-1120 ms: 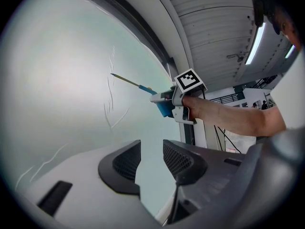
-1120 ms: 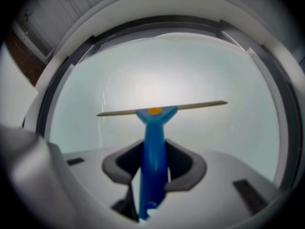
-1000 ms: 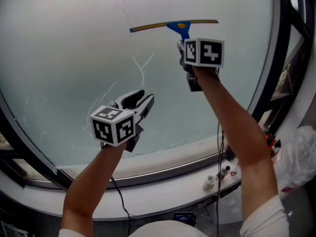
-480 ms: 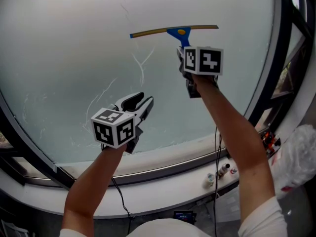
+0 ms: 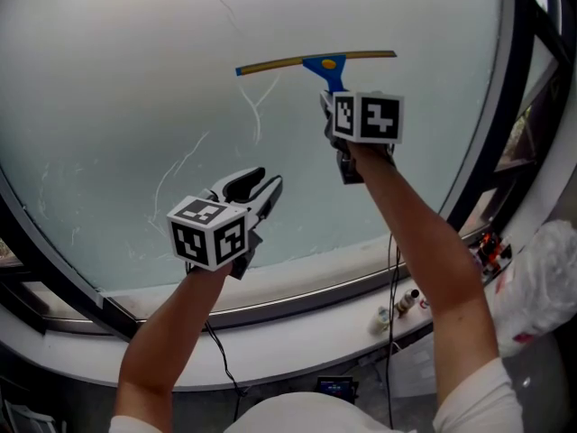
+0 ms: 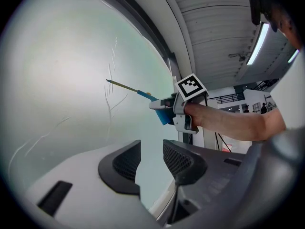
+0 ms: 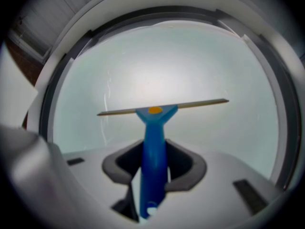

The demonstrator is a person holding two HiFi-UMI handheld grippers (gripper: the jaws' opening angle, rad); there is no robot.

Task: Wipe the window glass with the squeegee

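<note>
Upper centre of the head view: the blue plastic squeegee [image 5: 315, 61], with its long thin blade held level, lies against the pale, milky window glass [image 5: 117, 79]. Its handle is clamped between the jaws of the right tongs [image 5: 334, 102], and the right gripper view shows the handle running up between the two dark pads [image 7: 188, 168]. The left tongs [image 5: 257, 186], below and left of centre, stand with jaws apart and hold nothing. Thin white streaks [image 5: 257, 106] run down the glass just under the blade's left half. A good stroke probably calls for even pressure along the whole blade, a level edge, and one steady pull down across the streaks.
</note>
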